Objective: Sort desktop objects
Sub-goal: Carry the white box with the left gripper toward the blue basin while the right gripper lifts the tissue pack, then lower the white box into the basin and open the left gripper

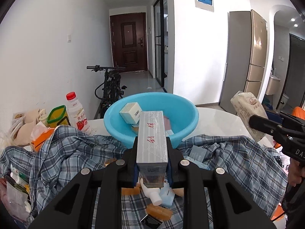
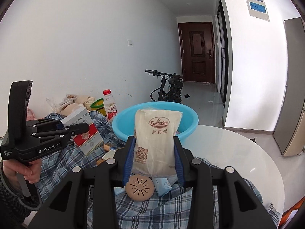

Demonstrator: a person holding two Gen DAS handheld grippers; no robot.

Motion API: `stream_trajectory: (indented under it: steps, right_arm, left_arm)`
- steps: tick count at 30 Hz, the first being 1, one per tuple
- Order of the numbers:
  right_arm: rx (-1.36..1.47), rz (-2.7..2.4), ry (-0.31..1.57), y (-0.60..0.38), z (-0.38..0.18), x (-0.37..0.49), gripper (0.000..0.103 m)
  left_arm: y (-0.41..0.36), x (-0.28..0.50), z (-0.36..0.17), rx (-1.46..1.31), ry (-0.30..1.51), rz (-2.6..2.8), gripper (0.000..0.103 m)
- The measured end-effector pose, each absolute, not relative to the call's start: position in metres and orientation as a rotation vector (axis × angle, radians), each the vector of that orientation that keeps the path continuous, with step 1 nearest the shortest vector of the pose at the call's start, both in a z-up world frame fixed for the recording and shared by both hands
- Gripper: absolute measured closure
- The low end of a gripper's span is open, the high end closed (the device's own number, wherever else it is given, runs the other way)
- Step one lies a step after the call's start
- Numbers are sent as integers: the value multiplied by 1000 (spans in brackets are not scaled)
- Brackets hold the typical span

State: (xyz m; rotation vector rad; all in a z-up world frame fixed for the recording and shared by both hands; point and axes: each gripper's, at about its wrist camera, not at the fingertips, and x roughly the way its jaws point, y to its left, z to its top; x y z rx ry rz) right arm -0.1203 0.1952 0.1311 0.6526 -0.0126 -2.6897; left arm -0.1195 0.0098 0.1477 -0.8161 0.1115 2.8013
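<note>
Left wrist view shows the left tool (image 1: 152, 152) clamped on a long grey box (image 1: 151, 139) with red characters, held at centre frame with its far end reaching over the near rim of the blue basin (image 1: 186, 122). A small cream box (image 1: 130, 112) already lies inside the basin, along with a few other items too hidden to name. At the right edge of the same frame the right tool (image 1: 255, 121) grips a pale packet (image 1: 247, 112) well apart from the grey box. Right wrist view confirms that grip: the blue pads press both sides of the packet, printed "Saizeriya", low in the centre of the frame, with the basin just behind it. Below lies a blue checked shirt (image 2: 171, 208) spread over the white surface (image 2: 238, 152), with a round tan disc (image 2: 139, 189) and a light blue sachet (image 2: 162, 186) on it. The step in hand looks like carrying both picked items to the basin. Next, each tool needs to come over the open bowl and let go, one clear of the other, so neither item lands on the rim.
</note>
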Motion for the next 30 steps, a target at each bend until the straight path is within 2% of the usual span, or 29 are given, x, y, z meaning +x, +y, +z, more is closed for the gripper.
stream_trajectory:
  steps: [6,12,20,30]
  right_arm:
    - [622,-2712,-1,196,147,-141,66]
    - [579,-2726,-26,194,164,-172,66]
    - [618,-2705,-32,190,174,-230,65]
    - [726,-2698,-189,199,163,-310,66]
  left_arm:
    - [20,-148,174,-765,123,2784,79]
    - [36,-189,192,-739,220,2793,79]
    - [40,-262,206,-769,205,2816,79]
    - [41,-366,210,-888,122,2794,79]
